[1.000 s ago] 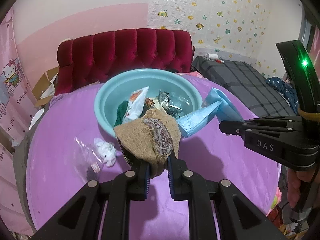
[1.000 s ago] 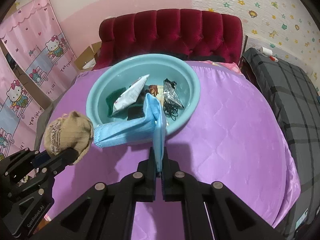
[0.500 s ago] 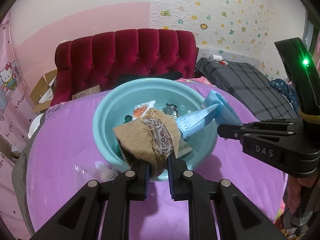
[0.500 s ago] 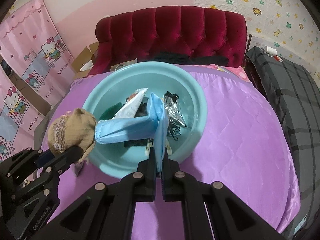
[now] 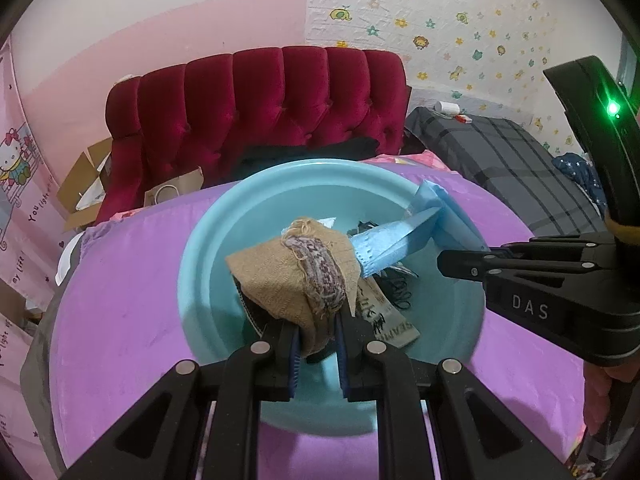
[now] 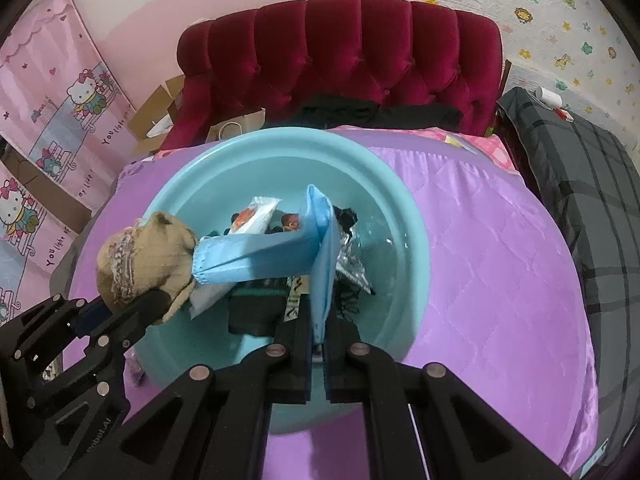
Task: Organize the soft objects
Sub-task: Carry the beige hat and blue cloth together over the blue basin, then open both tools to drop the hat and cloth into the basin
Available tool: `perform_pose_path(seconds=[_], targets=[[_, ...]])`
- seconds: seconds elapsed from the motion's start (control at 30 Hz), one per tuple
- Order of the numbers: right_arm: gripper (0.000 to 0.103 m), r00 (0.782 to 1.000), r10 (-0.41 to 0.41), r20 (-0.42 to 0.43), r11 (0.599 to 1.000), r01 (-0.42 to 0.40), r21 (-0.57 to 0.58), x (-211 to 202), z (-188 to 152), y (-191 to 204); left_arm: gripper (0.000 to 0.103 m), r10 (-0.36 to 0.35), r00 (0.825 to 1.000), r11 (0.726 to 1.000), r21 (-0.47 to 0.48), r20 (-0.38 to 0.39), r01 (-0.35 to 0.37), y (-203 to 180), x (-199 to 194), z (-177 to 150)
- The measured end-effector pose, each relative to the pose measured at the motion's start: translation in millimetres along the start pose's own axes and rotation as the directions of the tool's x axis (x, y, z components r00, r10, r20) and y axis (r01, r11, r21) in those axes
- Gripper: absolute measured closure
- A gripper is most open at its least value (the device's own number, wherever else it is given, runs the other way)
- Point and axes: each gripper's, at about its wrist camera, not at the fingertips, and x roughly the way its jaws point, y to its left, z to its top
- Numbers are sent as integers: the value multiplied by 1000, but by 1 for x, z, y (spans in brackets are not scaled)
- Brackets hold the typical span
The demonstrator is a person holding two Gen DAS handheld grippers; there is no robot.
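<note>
Both grippers have carried their loads from over the purple cover to above the one blue basin (image 5: 208, 264). Left gripper (image 5: 316, 354) is clamped on one tan sock (image 5: 280, 280); right gripper (image 6: 318, 354) pinches one blue mask (image 6: 320, 264), its folded end touching the sock. One white packet (image 6: 256, 220) and a silver pouch (image 6: 352, 264) lie inside among dark bits.

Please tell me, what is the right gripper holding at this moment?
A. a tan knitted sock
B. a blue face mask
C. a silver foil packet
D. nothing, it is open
B: in the right wrist view the right gripper is shut on the folded blue face mask above the teal basin, while the tan sock is in the left gripper.
</note>
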Motion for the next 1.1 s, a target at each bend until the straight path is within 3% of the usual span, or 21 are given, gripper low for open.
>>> perform_pose_path(seconds=[0.67, 0.73, 0.8, 0.87, 0.93, 1.03, 1.07, 1.1], targets=[[96, 997, 21, -80, 1000, -21, -2, 54, 31, -16, 84, 36, 999, 999, 23, -41, -35, 6, 54, 25], [83, 997, 18, -78, 1000, -19, -3, 54, 32, -17, 79, 39, 998, 999, 21, -43, -38, 6, 55, 25], [59, 997, 15, -70, 1000, -15, 3, 52, 32, -17, 65, 48, 998, 999, 23, -46, -47, 7, 56, 26], [53, 998, 7, -58, 1000, -6, 6, 49, 33, -17, 35, 56, 997, 998, 24, -45, -55, 8, 56, 25], [43, 998, -1, -56, 1000, 1, 7, 47, 34, -18, 12, 73, 997, 997, 23, -35, -72, 8, 55, 24], [17, 999, 4, -44, 1000, -3, 17, 44, 33, -19, 0, 89, 996, 996, 24, -16, -89, 8, 51, 24], [5, 999, 2, -38, 1000, -2, 20, 42, 33, -19, 0, 94, 995, 995, 25, -10, -94, 8, 49, 23], [0, 1000, 1, -29, 1000, 0, 22, 40, 32, -18, 0, 99, 995, 995, 27, -6, -99, 8, 48, 23]])
